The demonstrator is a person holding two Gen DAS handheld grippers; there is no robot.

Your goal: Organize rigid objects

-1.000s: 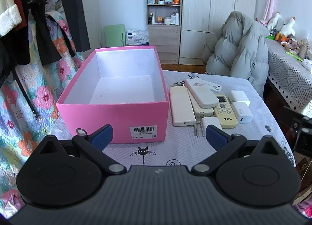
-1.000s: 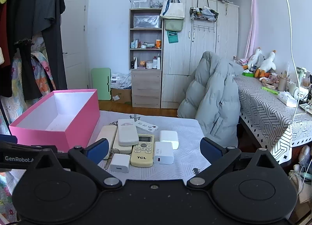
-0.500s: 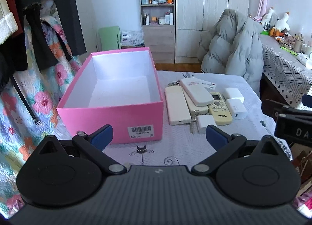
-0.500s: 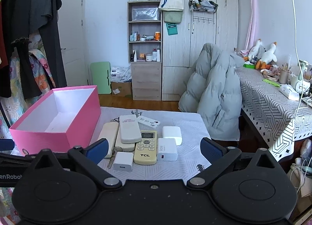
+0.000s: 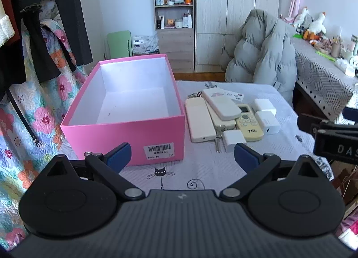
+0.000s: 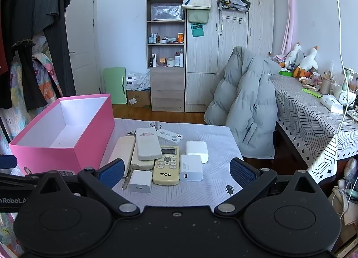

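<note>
The left hand-held gripper (image 5: pixel 182 154) sits low in the middle of its view, its 2 blue-tipped fingers (image 5: pixel 118 154) spread wide apart and holding nothing. Just past them, in the middle left of the frame, stands the pink box (image 5: pixel 125 133) on the table (image 5: pixel 201 168) — open at the top, white inside, nothing in it. A barcode sticker (image 5: pixel 159 150) is on its near wall.

The right hand-held gripper (image 6: pixel 176 171) is low in the middle of its own view, also wide open and holding nothing. Between and just beyond its fingers lies a close bunch of things. The yellowish TCL remote (image 6: pixel 166 165) is in the middle. A white remote (image 6: pixel 147 143) lies on top of 2 cream ones (image 6: pixel 122 150), to the left. A small white charger block (image 6: pixel 140 181) sits at the front, with a key (image 6: pixel 128 174) just beside it. 2 more white chargers (image 6: pixel 191 167) sit to the right, and a thin little remote (image 6: pixel 169 135) lies at the back.

The bunch is just beside the box's right wall. A grey puffy coat (image 6: pixel 248 105) hangs behind the table, in the middle right of the frame.
</note>
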